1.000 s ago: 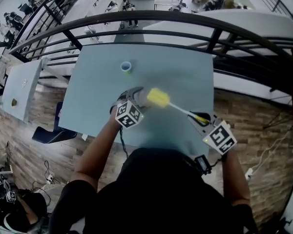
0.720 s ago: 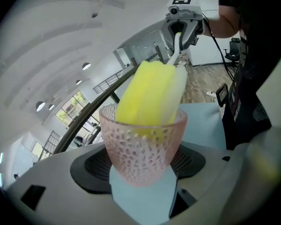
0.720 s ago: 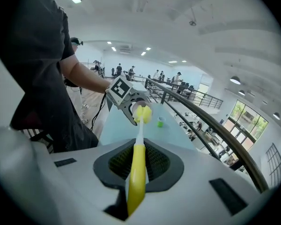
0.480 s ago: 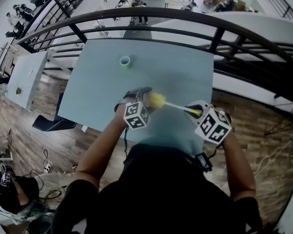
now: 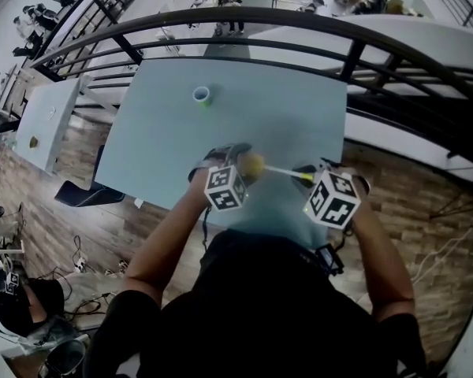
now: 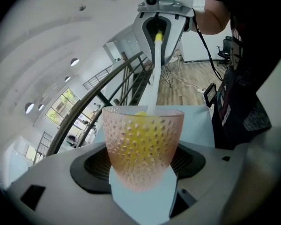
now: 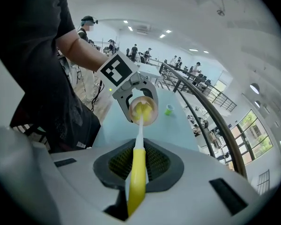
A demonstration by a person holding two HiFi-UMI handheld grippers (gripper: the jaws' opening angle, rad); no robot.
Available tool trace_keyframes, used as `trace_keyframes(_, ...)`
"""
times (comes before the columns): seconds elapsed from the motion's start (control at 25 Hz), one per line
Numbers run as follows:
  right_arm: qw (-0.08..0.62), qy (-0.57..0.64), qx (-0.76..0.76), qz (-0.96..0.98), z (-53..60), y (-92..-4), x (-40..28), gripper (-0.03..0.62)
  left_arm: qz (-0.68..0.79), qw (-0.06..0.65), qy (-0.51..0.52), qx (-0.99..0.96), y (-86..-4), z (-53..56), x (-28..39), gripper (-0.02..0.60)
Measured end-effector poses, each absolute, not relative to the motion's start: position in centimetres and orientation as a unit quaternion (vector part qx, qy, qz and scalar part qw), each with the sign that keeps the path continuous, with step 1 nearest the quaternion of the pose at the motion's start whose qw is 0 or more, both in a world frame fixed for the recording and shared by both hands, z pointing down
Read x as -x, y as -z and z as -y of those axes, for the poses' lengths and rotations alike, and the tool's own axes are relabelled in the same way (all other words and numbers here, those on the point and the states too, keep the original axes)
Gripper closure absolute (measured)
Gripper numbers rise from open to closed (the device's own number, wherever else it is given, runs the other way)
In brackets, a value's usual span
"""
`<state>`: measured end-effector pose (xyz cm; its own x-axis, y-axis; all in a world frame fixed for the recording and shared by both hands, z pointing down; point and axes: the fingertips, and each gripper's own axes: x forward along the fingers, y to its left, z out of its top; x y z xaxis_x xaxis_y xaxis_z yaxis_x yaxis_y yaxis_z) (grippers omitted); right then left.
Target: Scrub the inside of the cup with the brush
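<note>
In the head view the pink dimpled cup (image 6: 143,142) is almost wholly hidden behind the left gripper's marker cube, and both hands are covered by the cubes as well. There only the yellow sponge head and the thin white shaft of the brush (image 5: 277,171) can be made out. The butt of the brush handle runs out of the right gripper view at the bottom, so its end cannot be seen. How deep the sponge sits is hard to judge (the cup wall is translucent, and a yellow blur shows through it below the rim).

Both forearms are bent in front of the torso and reach over the near edge of the pale blue table (image 5: 292,109), with the two grippers facing each other above that edge. The left gripper (image 6: 141,175) pinches the cup at its base, with the mouth turned toward the right gripper (image 7: 136,184). That one has its jaws pressed onto the yellow handle, and the shaft points straight into the cup's mouth. A small green cup (image 5: 202,95) stands alone near the far edge of the table.
</note>
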<state>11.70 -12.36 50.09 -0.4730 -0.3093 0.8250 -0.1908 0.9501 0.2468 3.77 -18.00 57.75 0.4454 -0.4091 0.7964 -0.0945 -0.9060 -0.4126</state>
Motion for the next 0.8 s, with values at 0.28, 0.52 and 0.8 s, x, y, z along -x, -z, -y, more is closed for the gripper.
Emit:
trace_keyframes(0.28, 0.427, 0.054, -0.131, 0.893, 11.6, -48.4, -12.0, 0.554, -0.127, 0.113, 0.449, 0.877, -57.2, 17.2, -4.4, 0.219)
trace_keyframes(0.52, 0.381, 0.03, -0.125, 0.916, 10.6, -48.0, -13.2, 0.554, -0.089, 0.082, 0.375, 0.919, -55.7, 16.1, -4.5, 0.219)
trace_keyframes(0.8, 0.36, 0.036, -0.118, 0.925, 9.9, -46.1, -15.7, 0.554, -0.086, 0.084, 0.371, 0.921, -55.2, 16.1, -3.5, 0.219)
